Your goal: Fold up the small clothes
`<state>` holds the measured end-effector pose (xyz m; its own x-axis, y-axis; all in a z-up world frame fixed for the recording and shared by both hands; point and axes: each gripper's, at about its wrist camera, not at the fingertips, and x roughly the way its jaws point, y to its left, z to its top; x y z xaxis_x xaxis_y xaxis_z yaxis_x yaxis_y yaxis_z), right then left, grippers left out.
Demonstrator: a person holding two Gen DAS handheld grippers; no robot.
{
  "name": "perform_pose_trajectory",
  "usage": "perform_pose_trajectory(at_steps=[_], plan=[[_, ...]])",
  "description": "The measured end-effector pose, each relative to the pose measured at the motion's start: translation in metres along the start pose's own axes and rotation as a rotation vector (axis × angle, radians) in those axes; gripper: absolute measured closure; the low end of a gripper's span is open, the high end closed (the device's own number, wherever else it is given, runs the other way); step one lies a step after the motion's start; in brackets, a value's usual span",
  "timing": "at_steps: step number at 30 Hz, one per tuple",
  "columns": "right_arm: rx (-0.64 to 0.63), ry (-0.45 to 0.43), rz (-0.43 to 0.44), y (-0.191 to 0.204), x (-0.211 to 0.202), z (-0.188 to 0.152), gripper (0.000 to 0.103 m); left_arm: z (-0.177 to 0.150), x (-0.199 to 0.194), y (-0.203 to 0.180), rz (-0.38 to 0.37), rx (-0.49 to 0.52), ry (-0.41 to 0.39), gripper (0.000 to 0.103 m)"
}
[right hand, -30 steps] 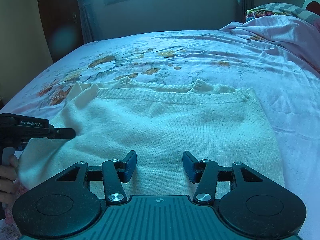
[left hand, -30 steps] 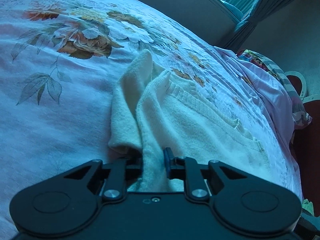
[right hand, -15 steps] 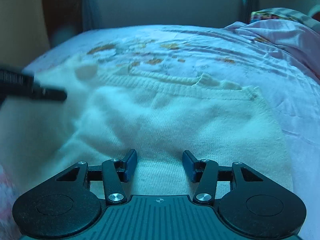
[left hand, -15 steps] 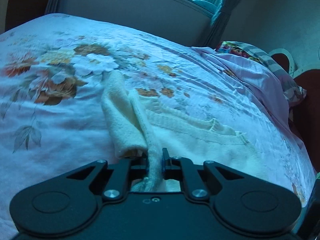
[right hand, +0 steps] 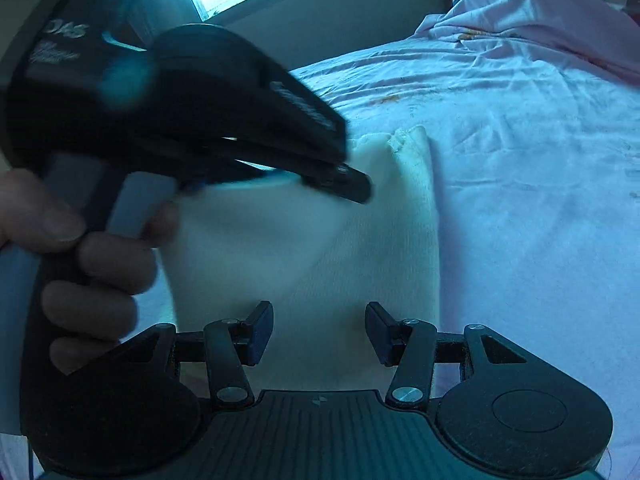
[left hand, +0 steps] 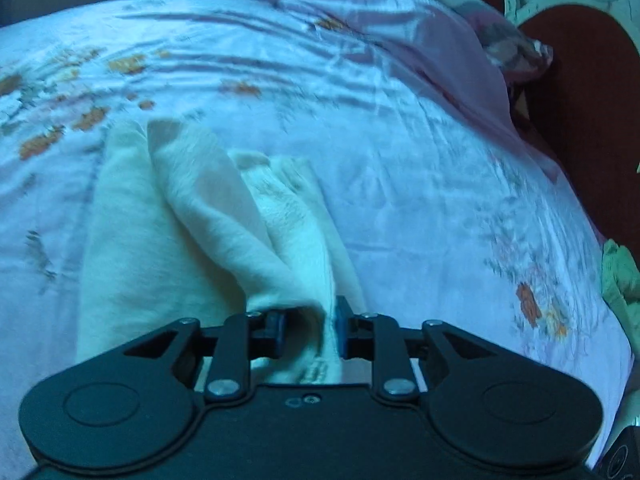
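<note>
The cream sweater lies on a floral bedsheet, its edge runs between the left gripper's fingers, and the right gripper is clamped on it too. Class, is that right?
Not quite. The right gripper is open and holds nothing, as the right wrist view shows. The cream sweater does lie on the floral bedsheet, its edge between the opening left gripper.

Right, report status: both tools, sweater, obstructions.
Left tool jaws opening, cream sweater fold between them. Right tool open, over sweater, gripping nothing. Left tool crosses right's view.

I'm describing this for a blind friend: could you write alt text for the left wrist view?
The left gripper, its jaws opening, has a fold of a cream knitted garment between them. The garment lies bunched on a floral bedsheet.
</note>
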<state>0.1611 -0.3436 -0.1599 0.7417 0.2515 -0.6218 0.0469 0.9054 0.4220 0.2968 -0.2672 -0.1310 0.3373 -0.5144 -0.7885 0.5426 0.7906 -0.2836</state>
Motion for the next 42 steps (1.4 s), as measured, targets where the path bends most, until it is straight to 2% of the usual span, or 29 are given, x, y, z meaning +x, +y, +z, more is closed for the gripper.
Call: perform_pose_trajectory(at_steps=[2,4,6,7,8,9,11,15,17,20,22,24,25,26,29,32,36,37,38,42], plan=[[0.027,0.002,0.026,-0.008,-0.008,-0.004,0.052,-0.003,-0.005,-0.010,-0.008,0.039,-0.007,0.077],[0.045,0.008,0.077,-0.012,-0.014,-0.008,0.052,0.001,-0.017,-0.013,-0.073,0.045,0.004,0.075],[0.053,0.008,0.104,-0.012,-0.020,-0.013,0.052,0.004,-0.036,-0.010,-0.101,0.044,-0.032,0.073],[0.066,0.008,0.129,-0.012,-0.021,-0.013,0.052,0.003,-0.046,-0.005,-0.091,0.044,-0.056,0.066],[0.080,0.007,0.145,-0.011,-0.022,-0.014,0.052,0.005,-0.054,-0.001,-0.070,0.041,-0.079,0.059],[0.092,0.005,0.154,-0.010,-0.023,-0.014,0.052,0.004,-0.061,0.006,-0.047,0.039,-0.099,0.057],[0.110,0.005,0.176,-0.008,-0.025,-0.014,0.052,0.000,-0.072,0.022,0.036,0.045,-0.137,0.057],[0.172,-0.006,0.185,-0.010,-0.024,-0.009,0.049,-0.023,-0.083,0.062,0.175,0.009,-0.150,0.057],[0.208,-0.027,0.181,-0.011,-0.025,-0.006,0.023,-0.039,-0.081,0.078,0.247,-0.015,-0.144,0.057],[0.235,-0.047,0.170,-0.013,-0.023,0.002,0.022,-0.060,-0.073,0.090,0.281,-0.026,-0.122,0.057],[0.269,-0.040,0.116,-0.018,-0.017,0.005,0.023,-0.070,-0.069,0.093,0.272,-0.041,-0.120,0.057],[0.297,-0.026,0.078,-0.020,-0.010,0.007,0.047,-0.075,-0.065,0.091,0.260,-0.045,-0.109,0.057],[0.301,-0.005,0.056,-0.020,-0.008,0.008,0.073,-0.077,-0.063,0.089,0.258,-0.045,-0.107,0.057],[0.302,0.009,0.037,-0.019,-0.004,0.009,0.081,-0.079,-0.062,0.089,0.258,-0.044,-0.108,0.057],[0.276,0.023,0.005,-0.016,0.002,0.009,0.081,-0.081,-0.061,0.088,0.261,-0.054,-0.110,0.057],[0.277,0.052,0.047,-0.014,0.004,0.013,0.081,-0.082,-0.061,0.089,0.258,-0.055,-0.113,0.057],[0.263,0.058,-0.004,-0.017,0.010,0.012,0.082,-0.084,-0.060,0.087,0.264,-0.048,-0.118,0.057],[0.264,0.046,-0.007,-0.016,0.008,0.012,0.089,-0.084,-0.060,0.086,0.267,-0.043,-0.121,0.057],[0.242,0.028,-0.016,-0.012,0.005,0.013,0.091,-0.084,-0.061,0.085,0.269,-0.036,-0.123,0.057],[0.072,-0.098,-0.066,0.017,-0.022,0.017,0.092,-0.086,-0.067,0.079,0.256,-0.019,-0.155,0.057]])
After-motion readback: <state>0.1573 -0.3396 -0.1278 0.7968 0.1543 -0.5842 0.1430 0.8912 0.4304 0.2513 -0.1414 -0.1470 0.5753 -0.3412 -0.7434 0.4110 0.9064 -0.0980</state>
